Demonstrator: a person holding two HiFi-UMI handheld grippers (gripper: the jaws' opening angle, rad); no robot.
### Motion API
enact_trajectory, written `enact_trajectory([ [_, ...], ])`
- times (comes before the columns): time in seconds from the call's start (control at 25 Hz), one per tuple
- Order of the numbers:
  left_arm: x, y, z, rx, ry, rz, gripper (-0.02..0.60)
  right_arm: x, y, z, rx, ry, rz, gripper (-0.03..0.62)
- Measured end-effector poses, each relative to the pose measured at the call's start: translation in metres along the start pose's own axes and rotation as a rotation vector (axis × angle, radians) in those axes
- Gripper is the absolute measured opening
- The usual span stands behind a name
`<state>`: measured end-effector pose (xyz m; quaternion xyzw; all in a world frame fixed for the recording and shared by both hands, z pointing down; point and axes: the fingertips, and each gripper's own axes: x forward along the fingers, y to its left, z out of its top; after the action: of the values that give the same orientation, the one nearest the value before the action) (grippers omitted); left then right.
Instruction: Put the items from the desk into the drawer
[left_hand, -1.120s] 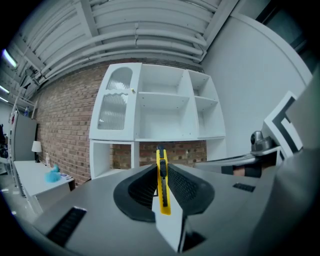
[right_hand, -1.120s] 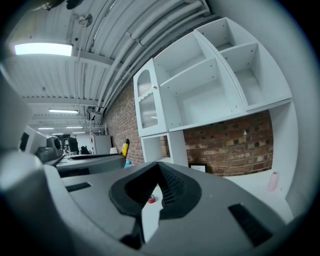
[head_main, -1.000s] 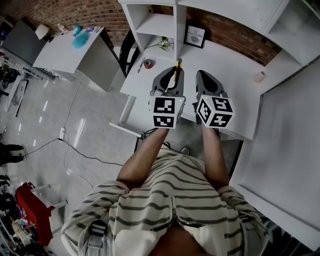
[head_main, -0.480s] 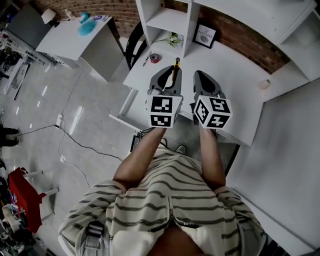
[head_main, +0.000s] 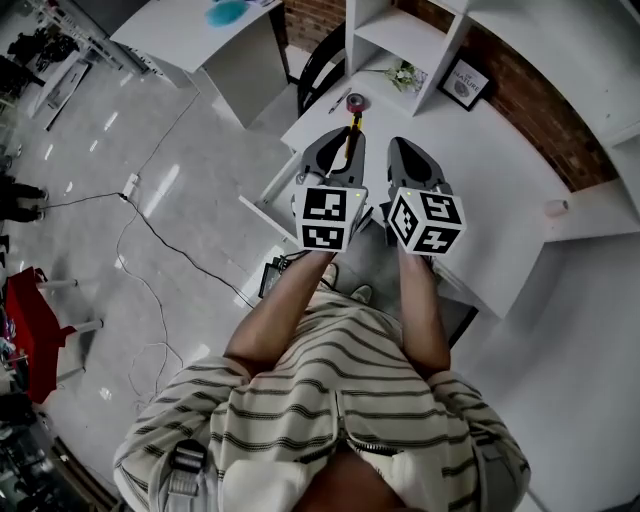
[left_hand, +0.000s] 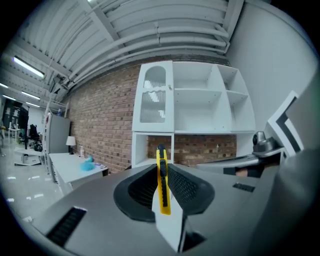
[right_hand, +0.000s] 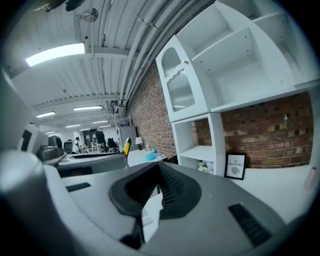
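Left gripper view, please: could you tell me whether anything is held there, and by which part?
The left gripper is shut on a yellow utility knife, clamped along its body, with the black tip poking out beyond the jaws.

Red-brown brick wall (left_hand: 100, 125) at back, tall white shelf unit (left_hand: 200, 100) against it, open cubbies plus one arched ribbed-glass door (left_hand: 152, 100). White surface (head_main: 480, 190) runs under the shelves along the wall. Framed print (head_main: 468, 80) stands on it against the brick, small plant (head_main: 403, 75) in the lowest cubby just beside. Black chair (head_main: 325, 65) near the shelf unit's left end. Second white table (head_main: 190, 25) further left, well apart. Floor (head_main: 100, 160) glossy pale grey with light reflections; black cable (head_main: 185, 258) trails across it. Red frame (head_main: 25, 320) at left edge, unclear what. Ceiling (left_hand: 165, 30) ribbed white metal with pipes; tube light (right_hand: 55, 54) lit.
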<state>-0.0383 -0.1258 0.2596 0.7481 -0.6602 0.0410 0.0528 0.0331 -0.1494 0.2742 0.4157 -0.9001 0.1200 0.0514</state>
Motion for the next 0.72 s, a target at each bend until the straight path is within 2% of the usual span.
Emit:
enact_trajectory([
  [0.4,-0.03,0.063,-0.018,-0.026,0.032,0.153,0.066,0.04,0.066,-0.017,-0.02,0.05,0.16,0.011],
  [0.72,-0.048,0.089,-0.028,-0.047,0.054,0.223,0.066,0.054,0.096,-0.029,-0.023,0.085,0.227,0.012],
])
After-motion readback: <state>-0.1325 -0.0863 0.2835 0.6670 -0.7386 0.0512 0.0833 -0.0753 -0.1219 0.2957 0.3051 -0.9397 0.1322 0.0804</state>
